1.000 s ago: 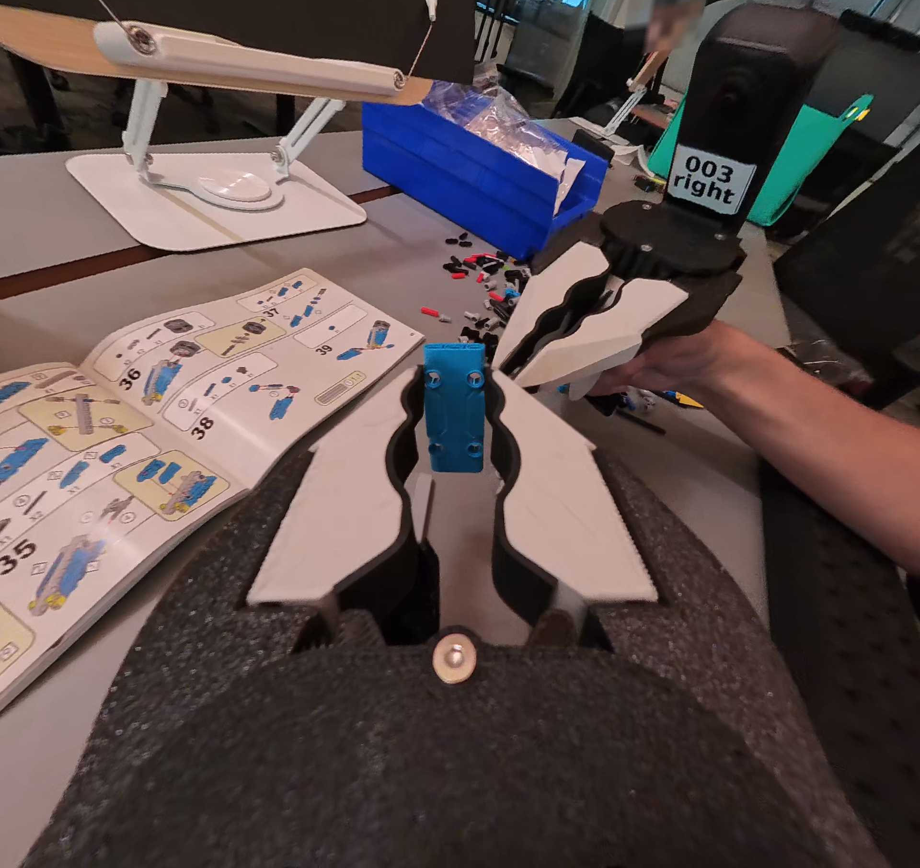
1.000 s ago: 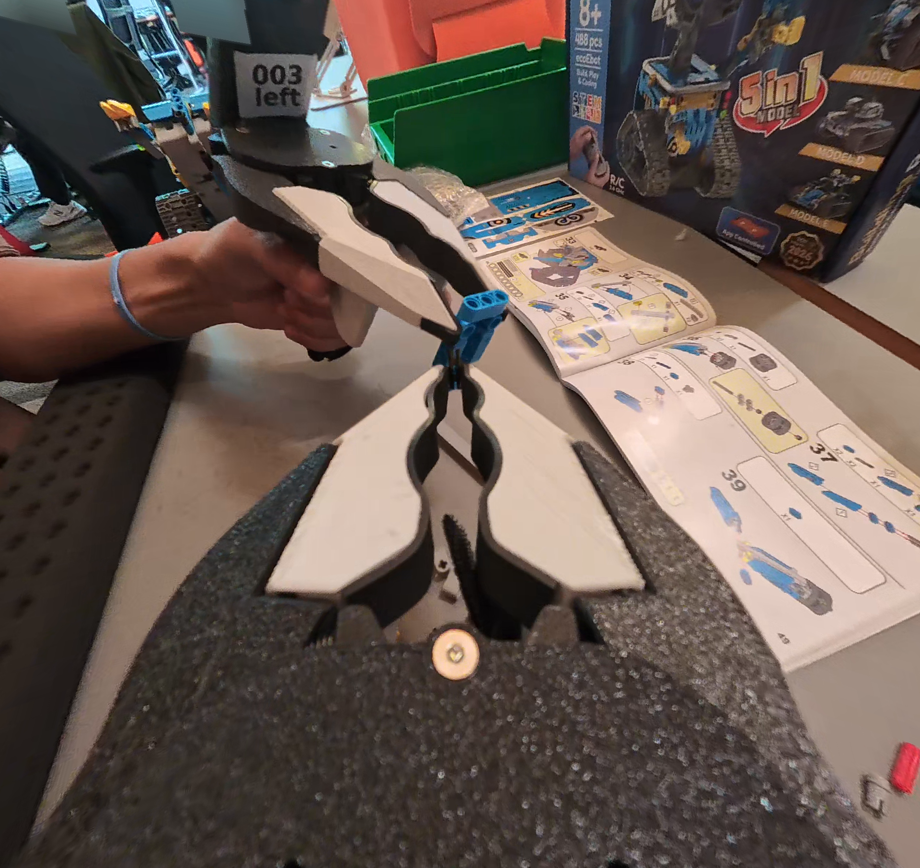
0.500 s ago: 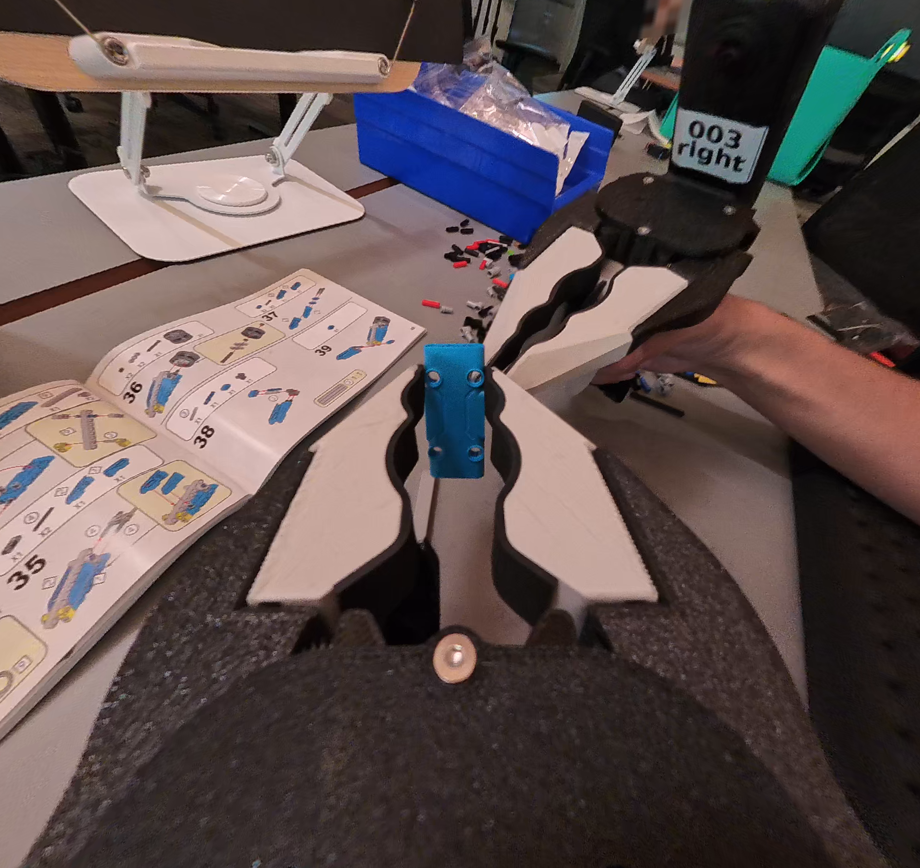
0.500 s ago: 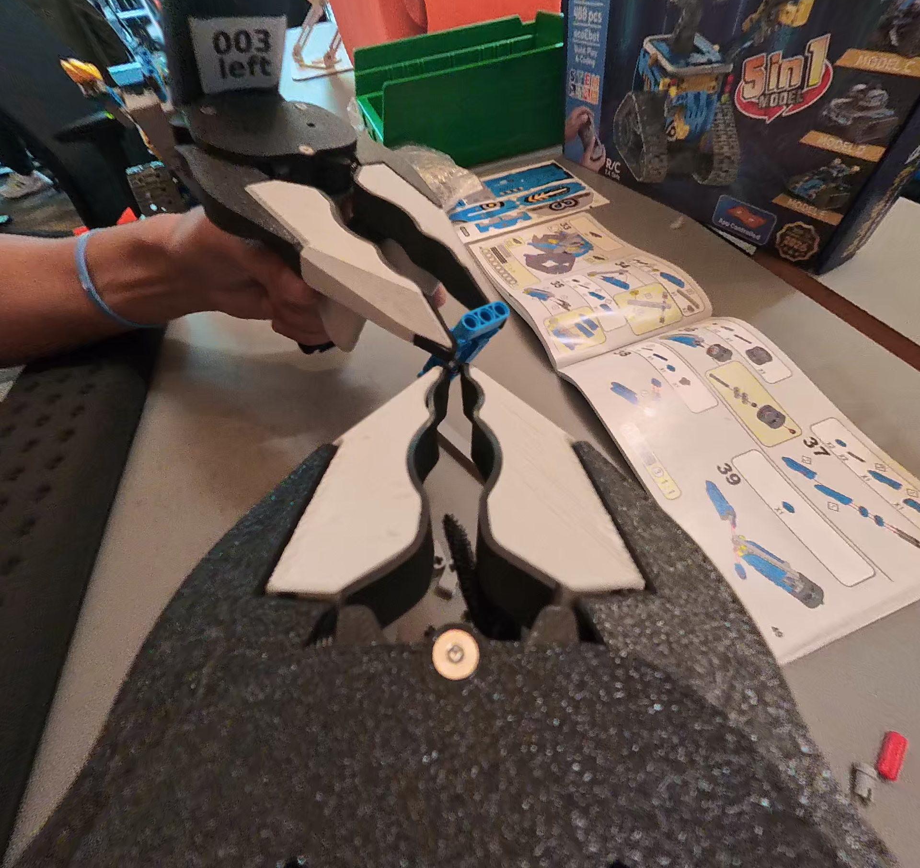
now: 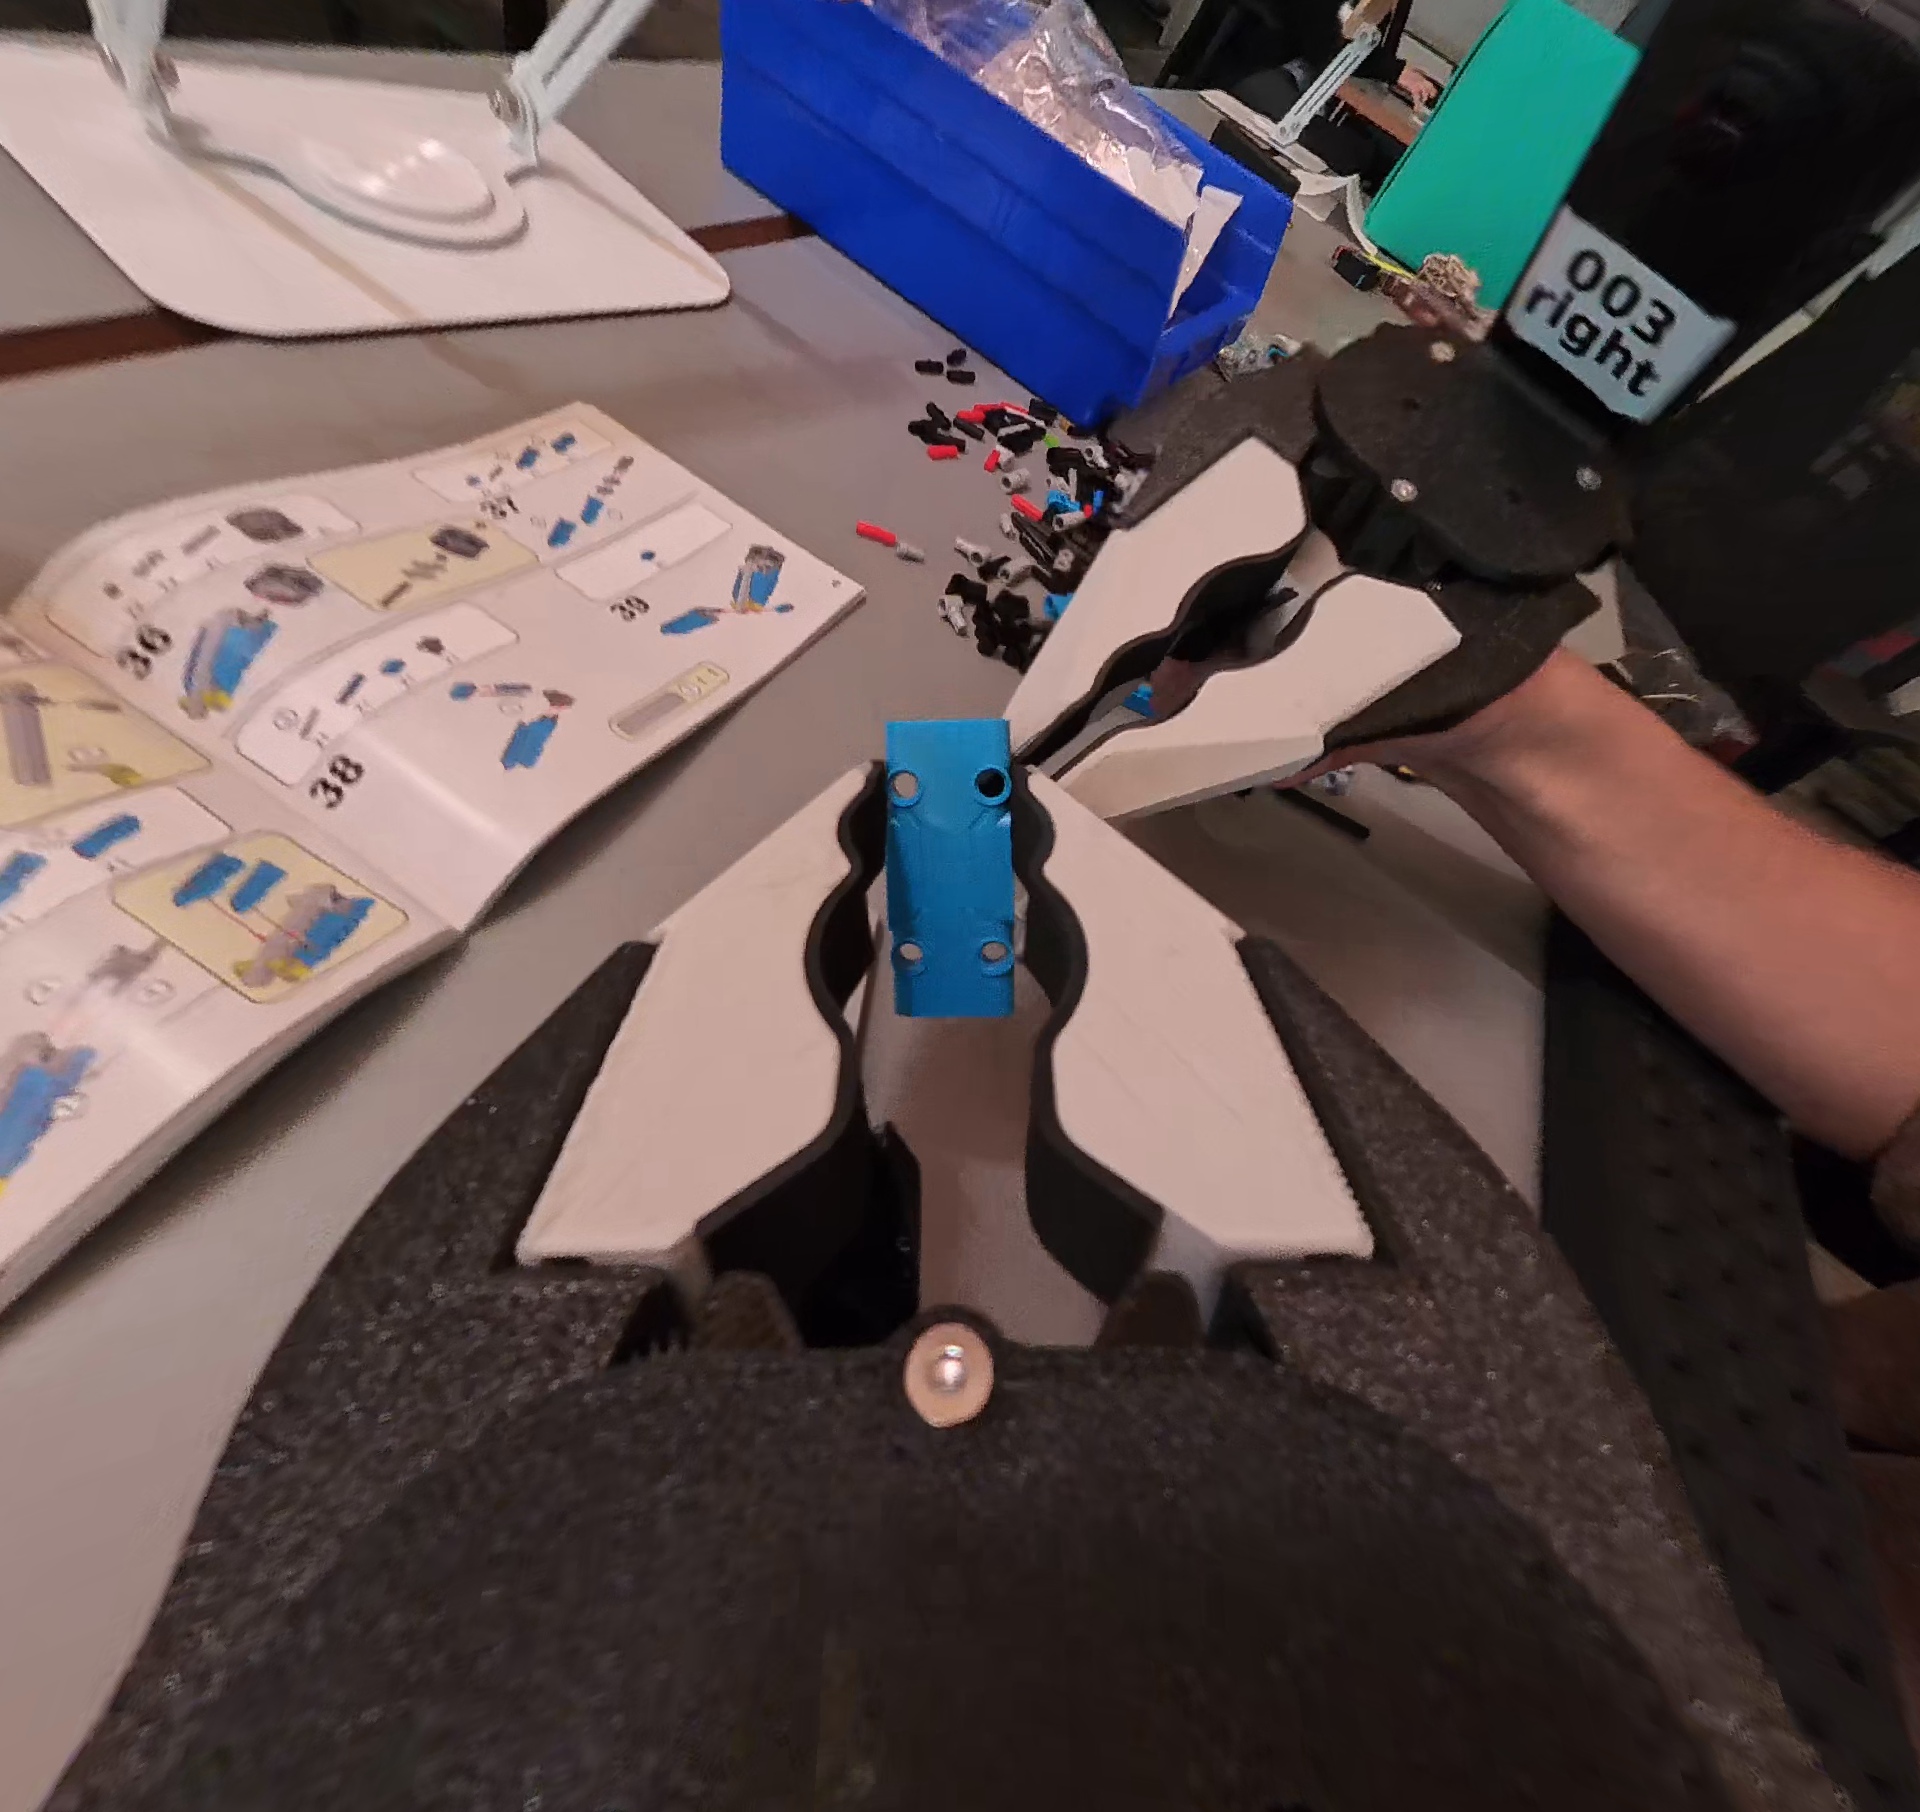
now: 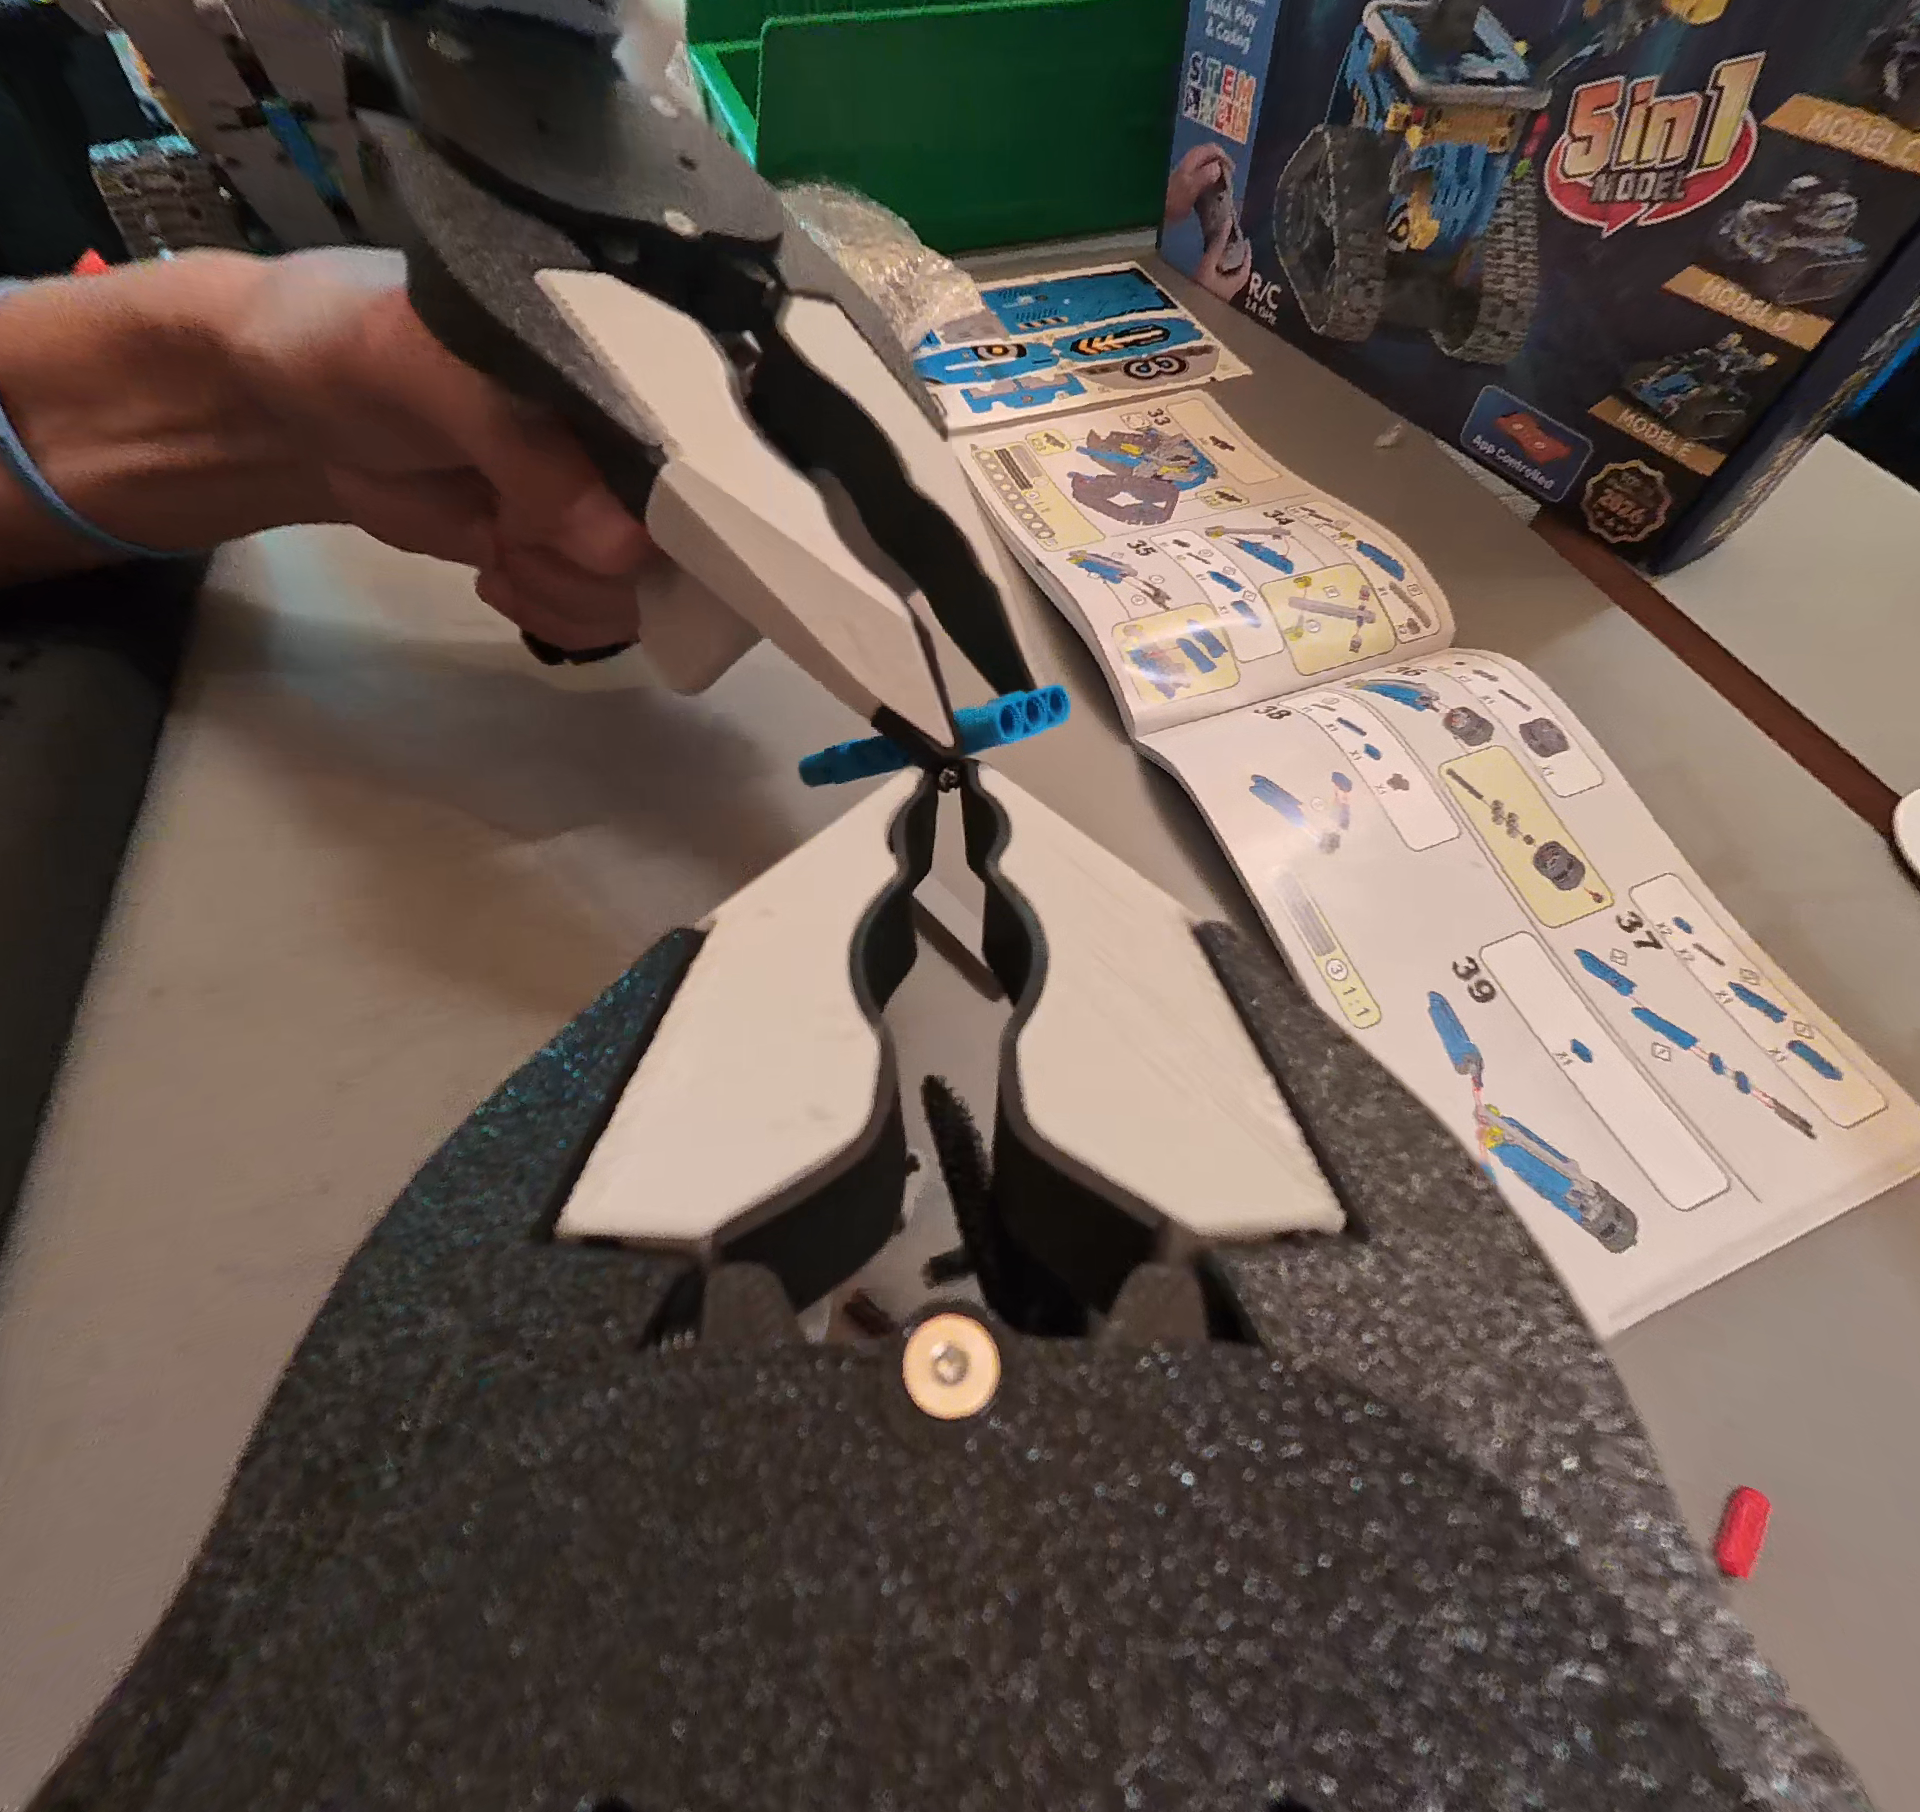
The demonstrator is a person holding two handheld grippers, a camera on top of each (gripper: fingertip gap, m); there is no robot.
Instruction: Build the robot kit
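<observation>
Blue plate (image 5: 950, 879) clamped in left gripper (image 5: 948, 806), right gripper (image 6: 940, 775) pinching small pin at its edge.

white sticker on right gripper (image 5: 1600, 334) | instruction booklet (image 6: 1507, 931) | printed toy box (image 6: 1558, 152) | wording withheld

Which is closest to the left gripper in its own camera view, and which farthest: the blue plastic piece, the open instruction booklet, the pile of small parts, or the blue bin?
1. Blue plastic piece: clamped between the left gripper fingers.
2. Instruction booklet: on the table, left.
3. Pile of small parts: ahead, slightly right.
4. Blue bin: behind the pile, farthest.
</observation>
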